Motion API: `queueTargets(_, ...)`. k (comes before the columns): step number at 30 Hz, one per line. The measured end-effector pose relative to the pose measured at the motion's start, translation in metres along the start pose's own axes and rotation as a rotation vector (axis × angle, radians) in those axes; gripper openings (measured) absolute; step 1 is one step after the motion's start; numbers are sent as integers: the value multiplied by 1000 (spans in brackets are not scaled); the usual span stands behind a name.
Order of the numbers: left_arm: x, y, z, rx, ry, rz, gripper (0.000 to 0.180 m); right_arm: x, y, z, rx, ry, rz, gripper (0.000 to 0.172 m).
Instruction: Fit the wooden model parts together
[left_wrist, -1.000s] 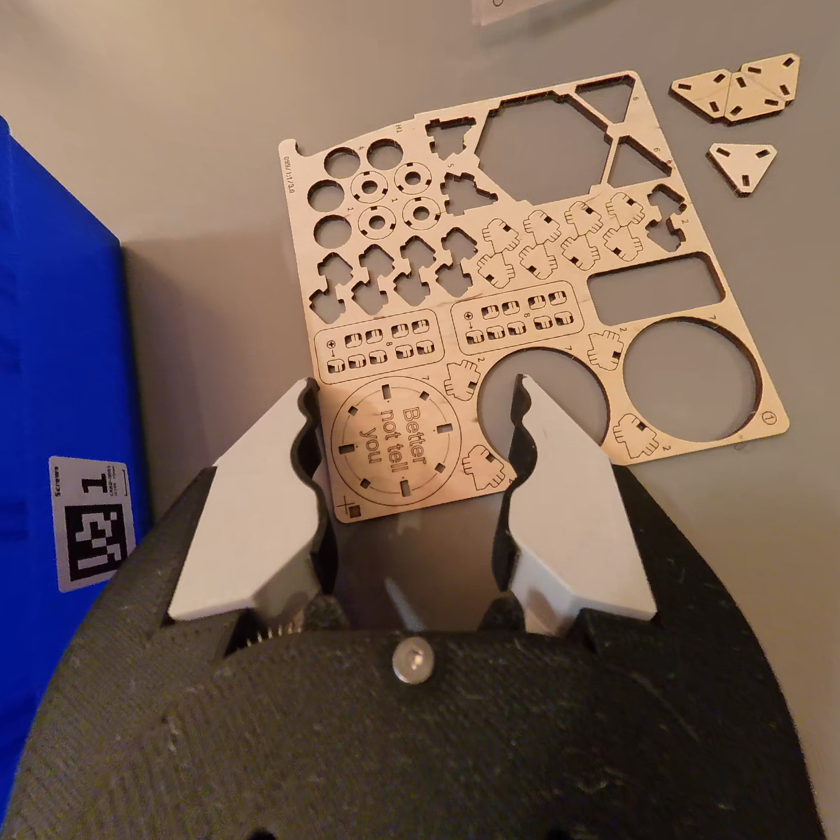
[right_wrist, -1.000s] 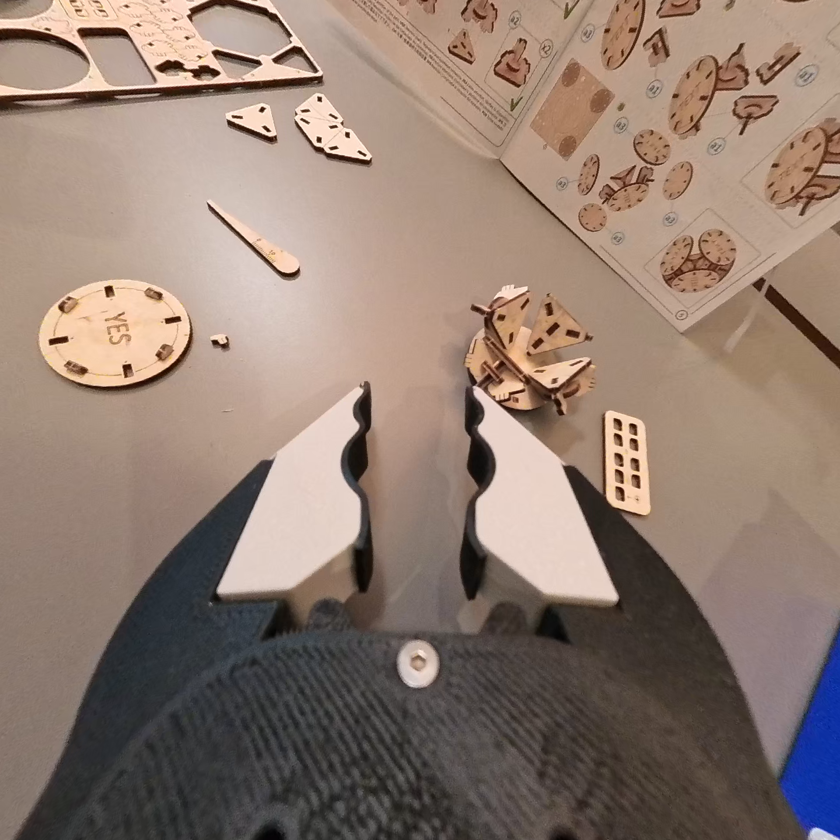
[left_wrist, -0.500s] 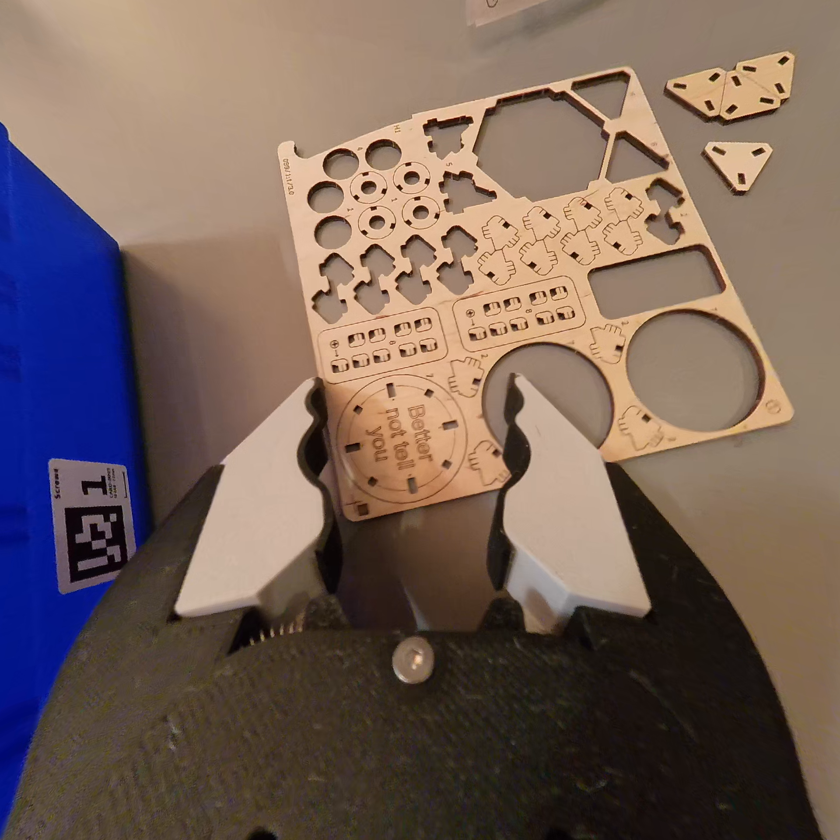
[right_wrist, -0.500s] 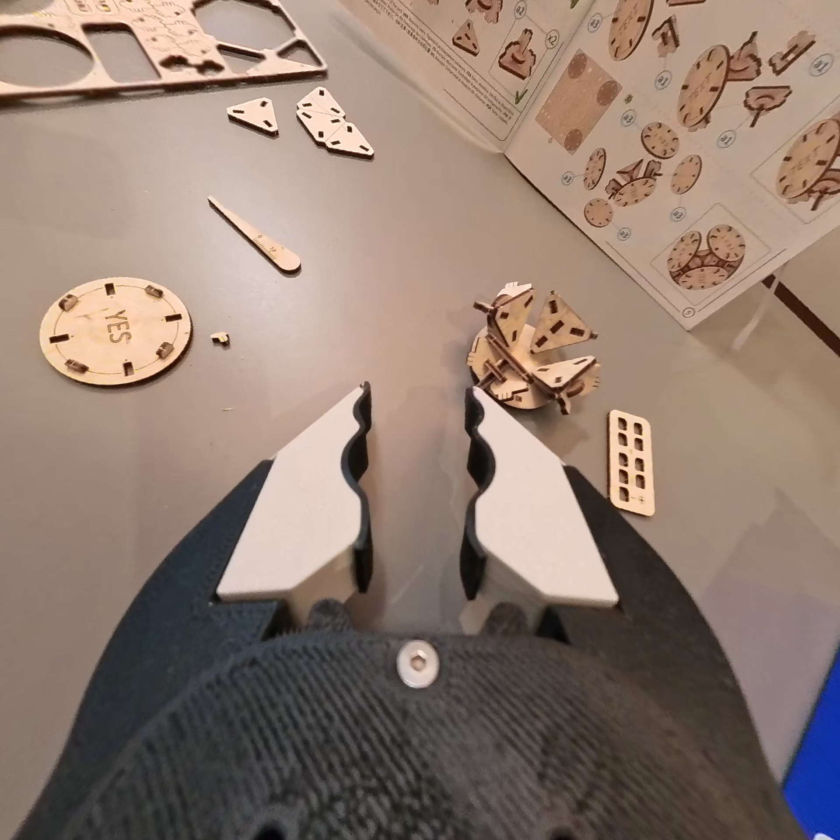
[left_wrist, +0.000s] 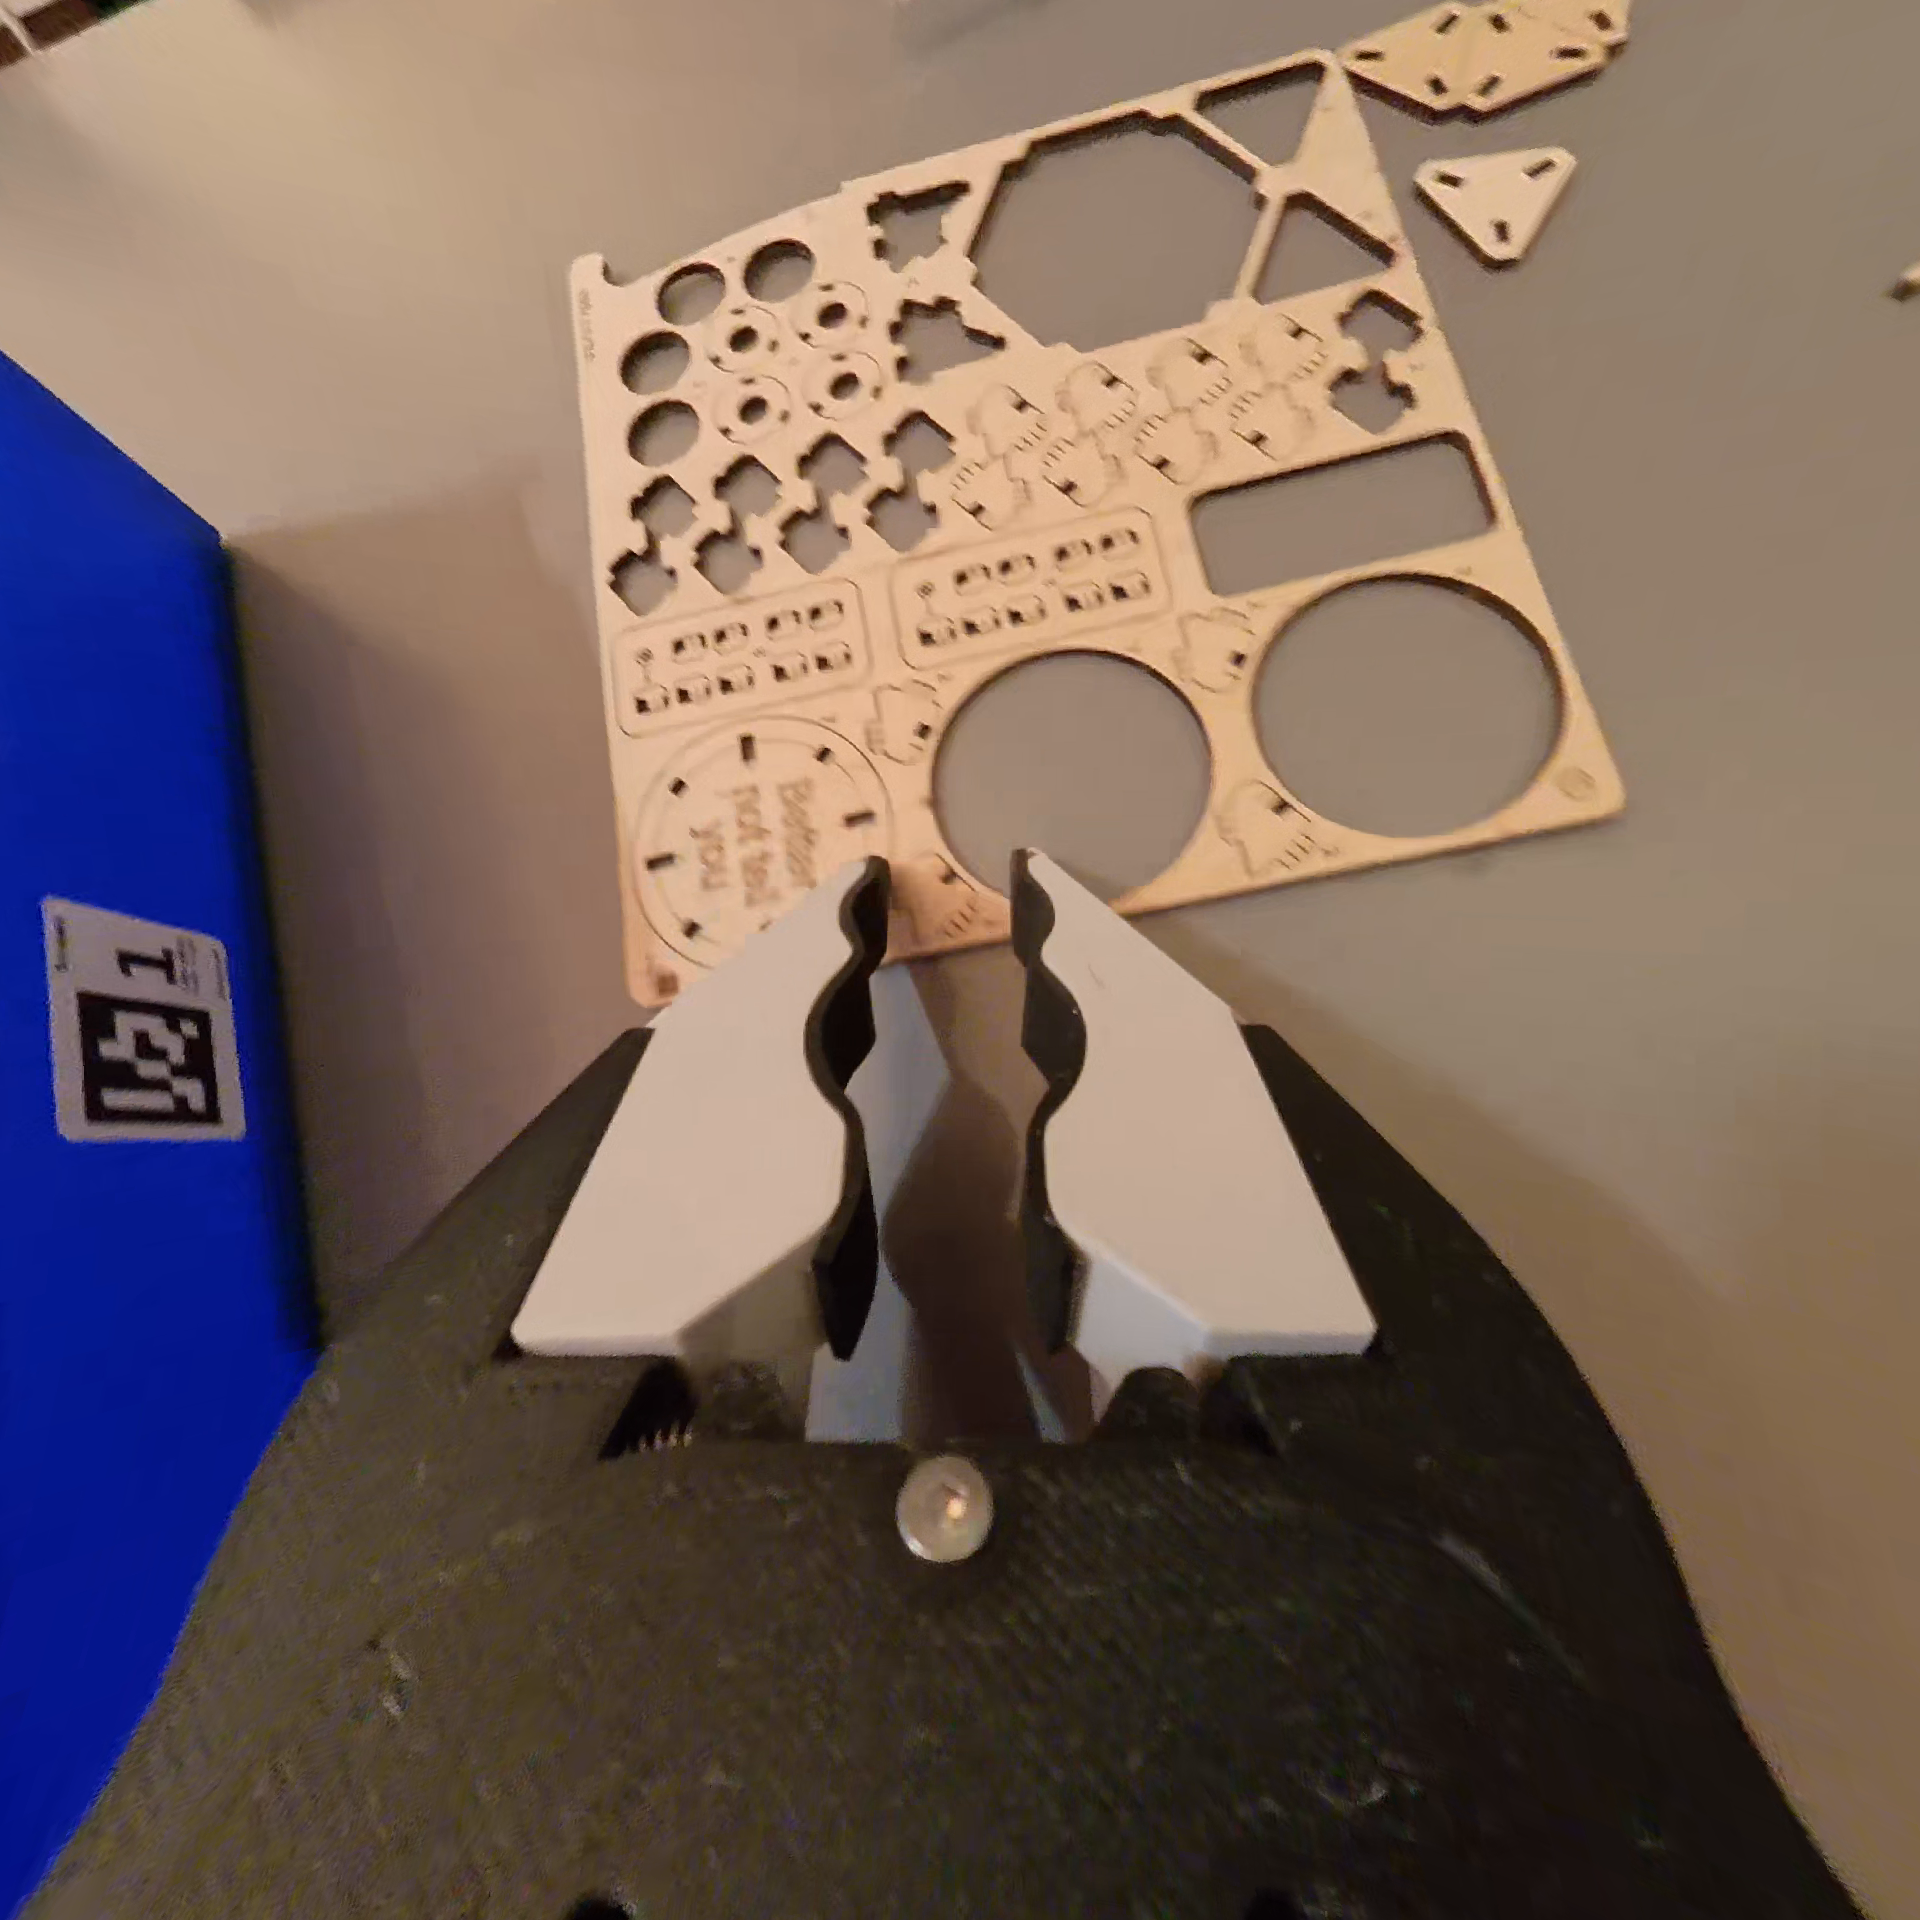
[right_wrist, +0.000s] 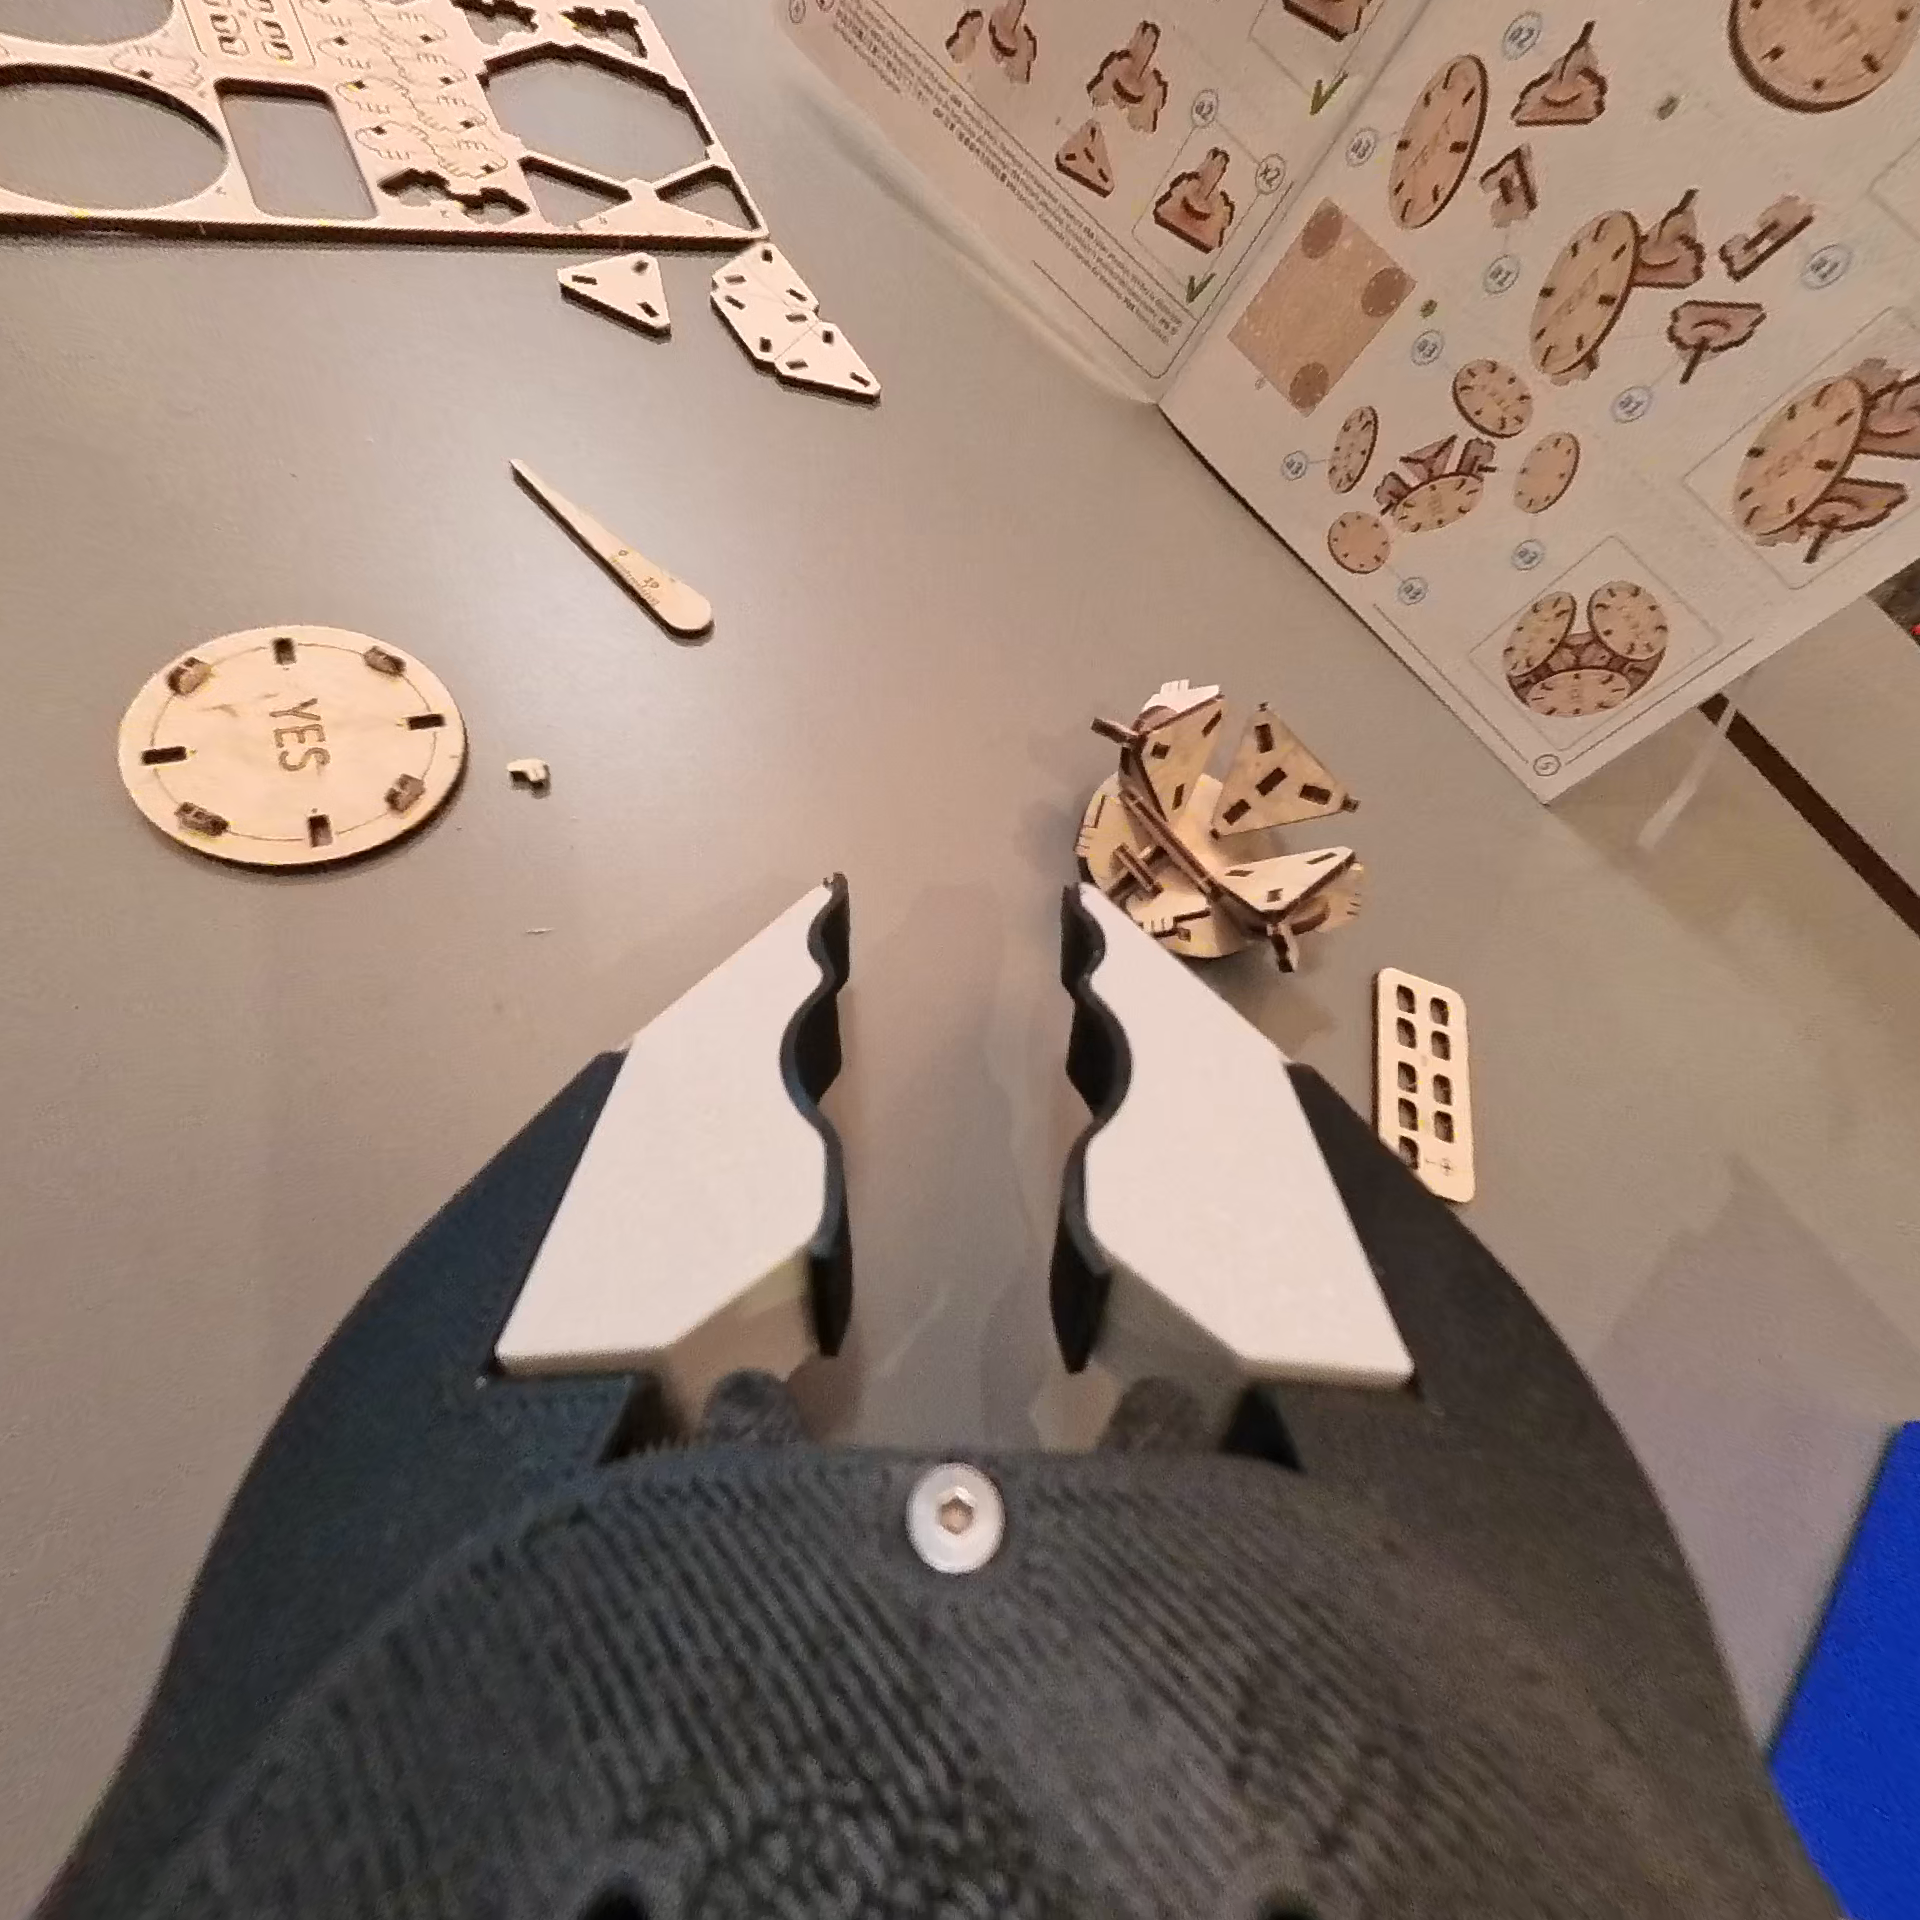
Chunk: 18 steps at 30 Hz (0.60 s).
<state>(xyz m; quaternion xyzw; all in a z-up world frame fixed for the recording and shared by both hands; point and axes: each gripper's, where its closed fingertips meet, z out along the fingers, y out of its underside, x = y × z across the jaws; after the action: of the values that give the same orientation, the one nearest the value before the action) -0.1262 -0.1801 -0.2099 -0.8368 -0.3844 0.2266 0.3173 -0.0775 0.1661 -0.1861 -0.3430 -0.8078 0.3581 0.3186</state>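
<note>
In the left wrist view a thin plywood sheet (left_wrist: 1101, 416) with many cut-out shapes lies flat on the grey table. It still holds a round engraved disc (left_wrist: 748, 831) at its near left corner. My left gripper (left_wrist: 951, 873) hovers over the sheet's near edge, just right of that disc. Its jaws stand narrowly apart with nothing between the pads. In the right wrist view my right gripper (right_wrist: 956, 904) is open and empty over bare table. A partly assembled wooden model (right_wrist: 1216, 842) stands just beyond its right fingertip, not touched.
A blue box (left_wrist: 114, 727) with a white tag (left_wrist: 145, 1023) stands left of the sheet. Loose triangles (right_wrist: 613, 286) lie beside it. A round wooden disc (right_wrist: 291, 743), a pointed stick (right_wrist: 613, 551), a tiny chip (right_wrist: 528, 771), a slotted strip (right_wrist: 1423, 1081) and an open instruction leaflet (right_wrist: 1455, 312) lie around. My hands' fingertips stand some 35 cm from each other.
My left gripper's jaws have closed from wide apart to a narrow gap, on nothing, and it has shifted a little to the right along the sheet's near edge. The right gripper has barely moved.
</note>
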Motion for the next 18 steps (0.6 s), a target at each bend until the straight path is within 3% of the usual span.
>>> queueTargets(5, 29, 15, -22, 6, 10, 35, 14, -8, -3, 1, 1, -16, -28, 41)
queueTargets(11, 81, 7, -34, 40, 309, 66, 36, -14, -7, 3, 4, -11, -76, 41)
queueTargets(15, 84, 11, -26, -35, 346, 121, 43, -14, -11, 1, 30, -7, -64, 41)
queueTargets(17, 84, 9, -23, -39, 346, 164, 42, -13, -12, 0, 43, -6, -52, 41)
queueTargets(18, 87, 9, -23, -45, 368, 176, 30, -13, -13, -1, 46, -5, -47, 40)
